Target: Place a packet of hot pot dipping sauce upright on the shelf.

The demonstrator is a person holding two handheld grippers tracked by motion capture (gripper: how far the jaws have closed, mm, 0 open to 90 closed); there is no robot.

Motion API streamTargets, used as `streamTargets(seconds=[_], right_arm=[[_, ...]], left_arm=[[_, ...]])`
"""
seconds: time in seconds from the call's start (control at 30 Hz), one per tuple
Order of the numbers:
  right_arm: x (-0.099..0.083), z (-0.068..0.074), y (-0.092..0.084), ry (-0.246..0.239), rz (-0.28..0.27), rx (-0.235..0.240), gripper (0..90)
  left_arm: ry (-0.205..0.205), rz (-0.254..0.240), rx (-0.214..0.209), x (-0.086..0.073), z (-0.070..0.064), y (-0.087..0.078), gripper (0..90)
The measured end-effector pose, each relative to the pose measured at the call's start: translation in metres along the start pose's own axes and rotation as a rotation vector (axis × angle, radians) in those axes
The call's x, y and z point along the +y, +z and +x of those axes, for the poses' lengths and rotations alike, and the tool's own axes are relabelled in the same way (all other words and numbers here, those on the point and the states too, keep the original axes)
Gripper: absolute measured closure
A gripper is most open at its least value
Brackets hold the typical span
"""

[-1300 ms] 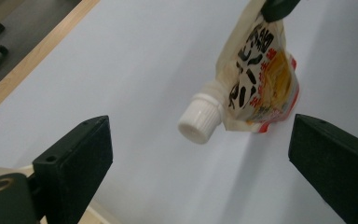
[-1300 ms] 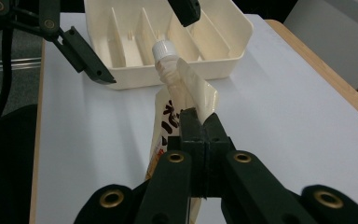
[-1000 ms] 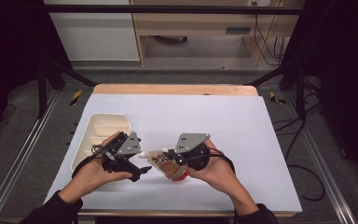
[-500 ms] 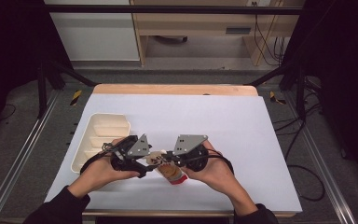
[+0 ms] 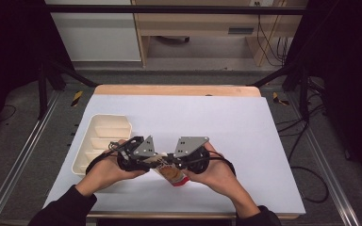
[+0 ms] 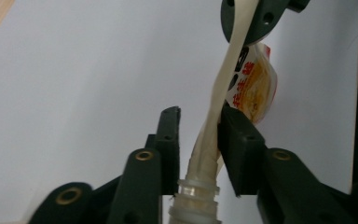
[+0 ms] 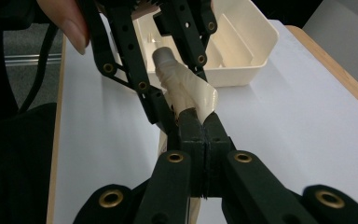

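On pouch (image 6: 213, 107), left tongs (image 6: 200, 140) newly closed.

The left gripper (image 5: 156, 161) has slid in — its jaws just closed around the pouch's (image 5: 172, 173) spout end.

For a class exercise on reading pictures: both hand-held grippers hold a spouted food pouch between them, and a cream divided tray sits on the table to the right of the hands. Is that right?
Not quite. The tray lies to the left of the hands, beside the left hand-held gripper, as the high view shows. The rest holds: the left gripper's jaws have just been closing around the pouch near its spout, and the right hand-held gripper is clamped on its edge.
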State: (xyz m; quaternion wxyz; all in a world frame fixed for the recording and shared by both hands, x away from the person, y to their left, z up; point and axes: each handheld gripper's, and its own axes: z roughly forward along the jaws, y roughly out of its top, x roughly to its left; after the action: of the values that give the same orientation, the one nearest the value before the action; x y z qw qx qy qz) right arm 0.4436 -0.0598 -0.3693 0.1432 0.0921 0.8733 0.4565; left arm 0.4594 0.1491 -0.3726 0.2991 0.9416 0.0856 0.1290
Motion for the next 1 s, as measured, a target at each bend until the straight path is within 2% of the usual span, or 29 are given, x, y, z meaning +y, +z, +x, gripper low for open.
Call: streamTargets(seconds=[0.07,0.13,0.23,0.27,0.3,0.33,0.43,0.53,0.57,0.63,0.77,0.83,0.93,1.0], right_arm=[[0.000,0.001,0.000,0.000,-0.001,0.000,88.8],[0.000,0.001,0.000,0.007,-0.005,-0.008,85.0],[-0.002,0.001,-0.002,0.018,-0.008,-0.047,72.2],[-0.002,0.001,-0.002,0.018,-0.008,-0.047,72.2],[-0.003,0.001,-0.002,0.027,-0.006,-0.059,65.8],[-0.008,0.001,-0.003,0.055,0.006,-0.098,54.5],[-0.019,0.004,-0.004,0.089,0.007,-0.148,36.7],[-0.028,0.008,-0.007,0.107,-0.005,-0.195,26.9],[-0.032,0.010,-0.008,0.117,-0.007,-0.215,20.8],[-0.037,0.011,-0.010,0.147,-0.002,-0.225,13.5],[-0.050,0.011,-0.017,0.171,0.027,-0.253,10.4],[-0.056,0.011,-0.021,0.197,0.032,-0.249,9.5],[-0.066,0.011,-0.026,0.218,0.039,-0.292,9.2],[-0.075,0.008,-0.029,0.239,0.066,-0.325,9.2]], left_arm=[[-0.003,-0.006,-0.008,-0.001,0.001,-0.002,75.5],[-0.002,-0.005,-0.006,-0.003,0.001,-0.002,75.7],[-0.005,-0.006,-0.002,-0.004,-0.001,-0.002,75.9],[-0.005,-0.006,-0.002,-0.004,-0.001,-0.002,75.9],[-0.004,-0.008,-0.001,-0.004,-0.001,-0.002,75.9],[-0.001,-0.006,0.000,-0.004,-0.002,-0.003,75.9],[0.006,-0.005,0.002,-0.004,-0.004,-0.003,75.9],[0.011,-0.001,0.007,-0.004,-0.005,-0.003,75.9],[0.013,0.000,0.008,-0.004,-0.005,-0.003,75.9],[0.020,-0.010,0.002,-0.005,-0.006,-0.004,75.9],[0.031,0.000,0.001,-0.005,-0.008,-0.005,75.9],[0.032,0.003,0.005,-0.004,-0.009,-0.004,75.9],[0.038,0.010,0.005,-0.001,-0.009,-0.005,75.9],[0.038,0.007,0.000,0.000,-0.009,-0.004,75.9]])
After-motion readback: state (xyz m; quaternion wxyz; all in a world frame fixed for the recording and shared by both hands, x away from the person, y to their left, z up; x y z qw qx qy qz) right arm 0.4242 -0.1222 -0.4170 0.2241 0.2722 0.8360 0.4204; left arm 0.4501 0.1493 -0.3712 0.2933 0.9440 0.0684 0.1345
